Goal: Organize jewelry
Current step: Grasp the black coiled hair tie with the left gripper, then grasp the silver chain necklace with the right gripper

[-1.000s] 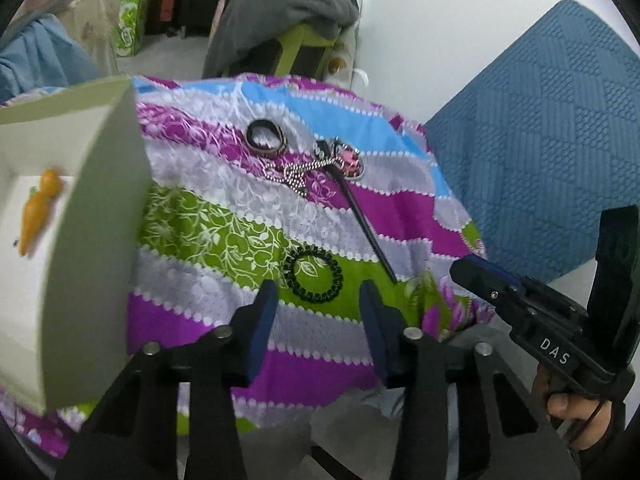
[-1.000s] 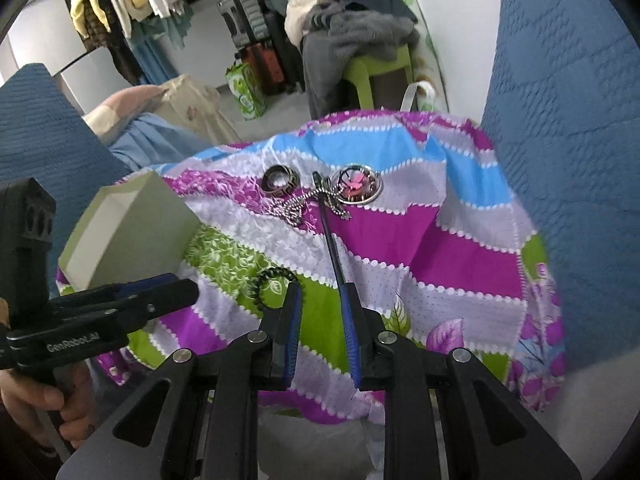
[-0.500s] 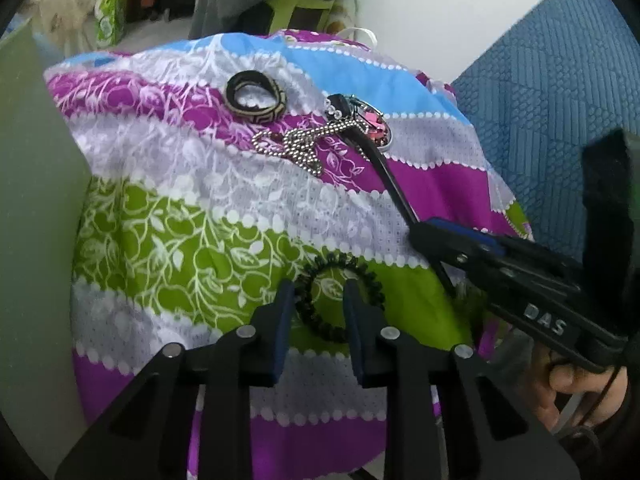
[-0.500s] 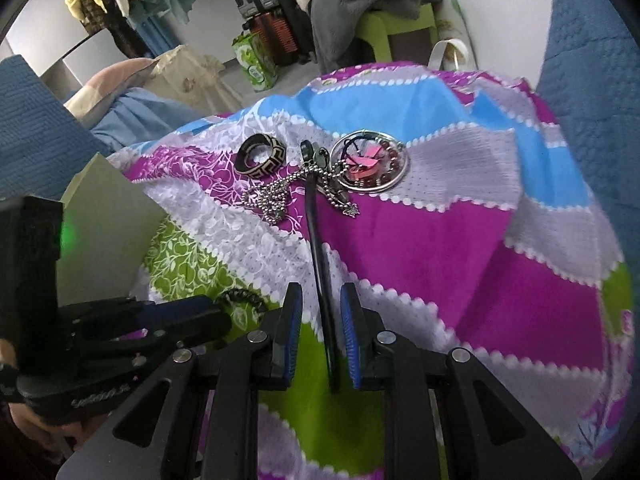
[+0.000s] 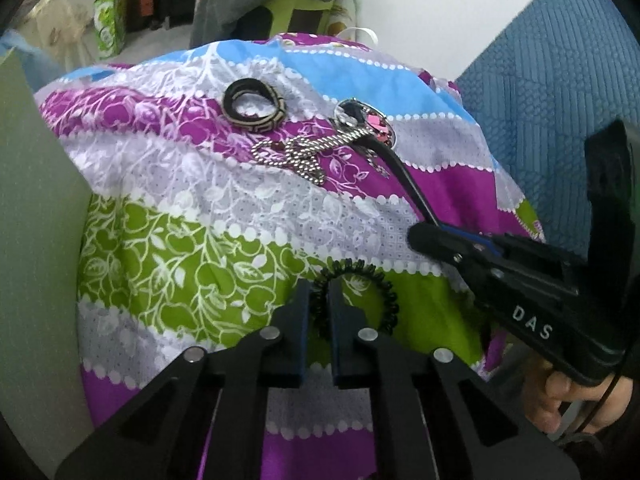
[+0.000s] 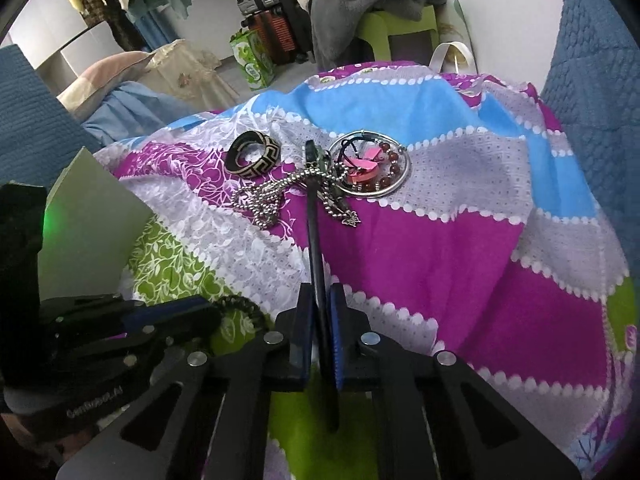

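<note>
On the striped floral cloth (image 5: 192,248) lies a black beaded bracelet (image 5: 386,300). My left gripper (image 5: 319,292) has its jaws closing, pinching the bracelet's left edge between the pads. A long black stick (image 6: 314,232) runs up the cloth to a silver ball chain (image 6: 260,196). My right gripper (image 6: 320,292) is shut on the stick's near part. The left wrist view shows that right gripper (image 5: 420,236) from the side, clamped on the stick (image 5: 404,176). The left gripper (image 6: 208,314) and bracelet (image 6: 240,304) appear low left in the right wrist view.
A black-and-tan patterned bangle (image 5: 256,123) and a silver hoop with a pink charm (image 6: 368,168) lie at the cloth's far end. A pale box wall (image 5: 36,240) stands to the left, a blue quilted cushion (image 5: 540,80) to the right. Clothes and bags fill the background.
Both grippers came down to the cloth. The left jaws narrowed around the bracelet's edge. The right jaws closed on the black stick.
</note>
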Motion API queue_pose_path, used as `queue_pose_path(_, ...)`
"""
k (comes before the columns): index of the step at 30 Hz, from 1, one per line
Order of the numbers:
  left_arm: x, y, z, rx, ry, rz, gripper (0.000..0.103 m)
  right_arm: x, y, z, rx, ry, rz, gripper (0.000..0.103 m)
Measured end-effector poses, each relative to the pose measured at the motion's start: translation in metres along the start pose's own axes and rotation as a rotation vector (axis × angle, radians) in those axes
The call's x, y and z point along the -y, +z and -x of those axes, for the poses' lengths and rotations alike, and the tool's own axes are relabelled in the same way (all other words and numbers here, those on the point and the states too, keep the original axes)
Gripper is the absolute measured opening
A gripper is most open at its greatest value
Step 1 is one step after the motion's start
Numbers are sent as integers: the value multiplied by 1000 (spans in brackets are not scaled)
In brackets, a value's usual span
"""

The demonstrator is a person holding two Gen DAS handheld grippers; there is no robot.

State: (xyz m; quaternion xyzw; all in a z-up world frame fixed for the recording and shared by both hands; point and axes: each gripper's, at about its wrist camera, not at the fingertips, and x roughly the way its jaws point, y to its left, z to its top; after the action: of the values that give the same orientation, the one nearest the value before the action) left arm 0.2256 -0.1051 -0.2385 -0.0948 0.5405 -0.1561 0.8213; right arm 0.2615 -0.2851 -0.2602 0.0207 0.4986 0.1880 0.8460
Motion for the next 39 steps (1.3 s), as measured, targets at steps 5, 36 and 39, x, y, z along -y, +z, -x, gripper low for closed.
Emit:
queue_pose_path(5,-3,-5,27,31,-7,27,8,-9,-9,14,-17,7,-18,4)
queue_pose_path(36,-30,-41,94,153,-13,114,8,-60,52,-62,36,-93,229,22)
queue_pose_path(39,-31,-40,94,152,-20,114,8,-67,47,-64,39,-155,278,14)
